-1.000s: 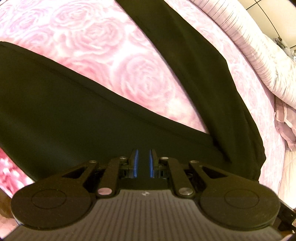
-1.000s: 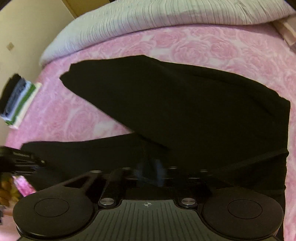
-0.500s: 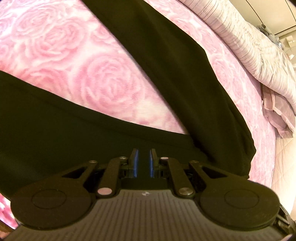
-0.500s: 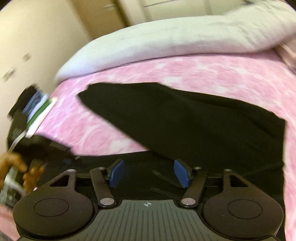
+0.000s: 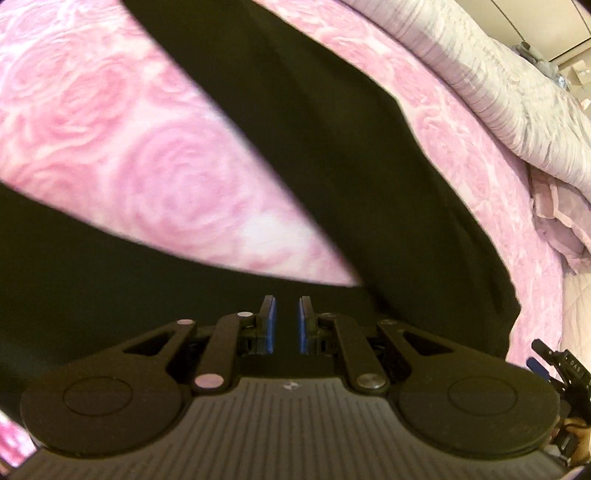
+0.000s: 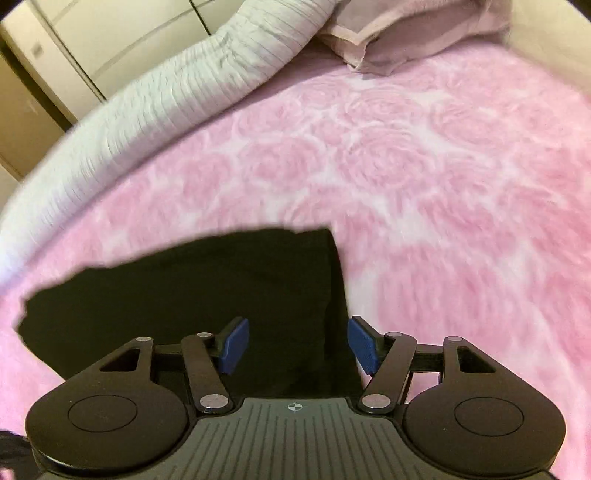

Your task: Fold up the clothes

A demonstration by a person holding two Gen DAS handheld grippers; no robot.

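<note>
On the pink bedspread [image 6: 424, 166], black trousers [image 5: 332, 147] fork diagonally; left claw [image 5: 287, 314] nearly closed, right claw [image 6: 297, 343] wide, both empty.

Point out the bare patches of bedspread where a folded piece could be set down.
Widest: the pink rose bedspread right of and beyond the black garment, up to the striped white duvet and pillow. Smaller: the wedge between the garment's two black spans. Crowded: around the left gripper, ringed by black cloth.

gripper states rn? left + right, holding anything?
Left claw: nearly closed, narrow gap showing; whether it pinches the black garment cannot be told.
Right claw: open, holding nothing, over the garment's edge.
</note>
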